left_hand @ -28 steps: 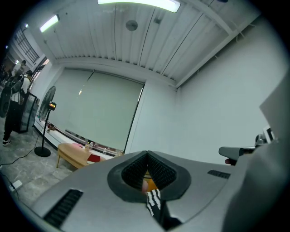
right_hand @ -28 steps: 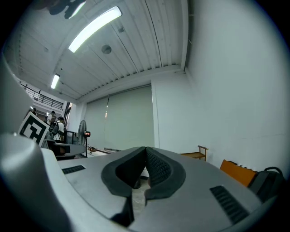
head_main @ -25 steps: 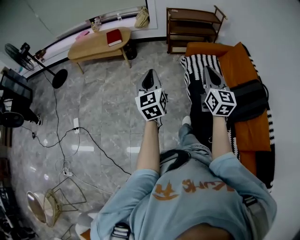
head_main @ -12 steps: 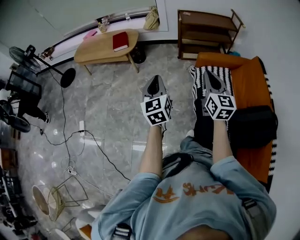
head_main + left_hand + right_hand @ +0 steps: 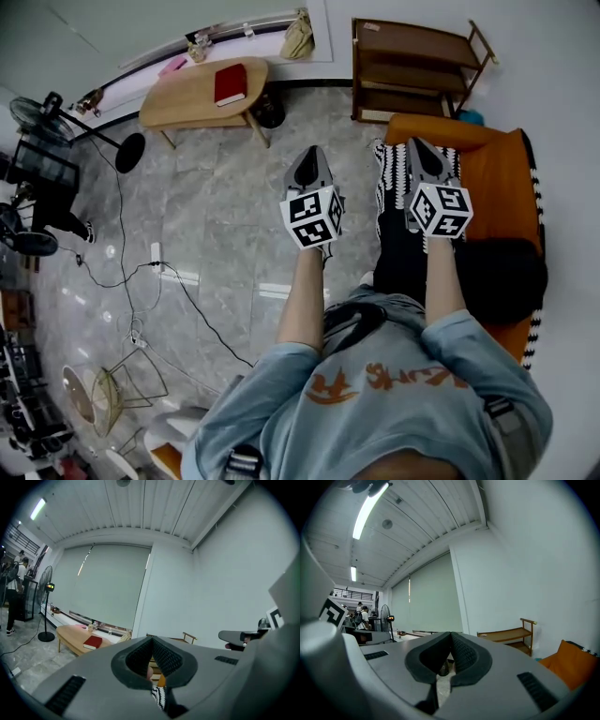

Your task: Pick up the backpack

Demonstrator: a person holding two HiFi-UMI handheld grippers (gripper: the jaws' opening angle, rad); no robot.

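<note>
The black backpack (image 5: 504, 277) lies on the orange sofa (image 5: 495, 169) at the right of the head view, beside my right forearm. Both grippers are held level in the air, side by side. My left gripper (image 5: 307, 156) hangs over the grey floor, its jaws shut and empty (image 5: 151, 641). My right gripper (image 5: 415, 146) is over the black-and-white striped blanket (image 5: 389, 176) at the sofa's near end, left of and beyond the backpack. Its jaws are also shut with nothing between them (image 5: 450, 637). Neither gripper touches the backpack.
A wooden shelf (image 5: 412, 67) stands against the wall beyond the sofa. A low wooden table (image 5: 192, 97) with a red book (image 5: 229, 84) sits at the back left. A floor fan (image 5: 58, 122), cables (image 5: 141, 274) and a wire stool (image 5: 114, 394) are at the left.
Both arms and the view have moved along the sofa. The backpack has slid down the picture, from ahead of my right gripper to beside my right forearm. Both grippers stay shut.
</note>
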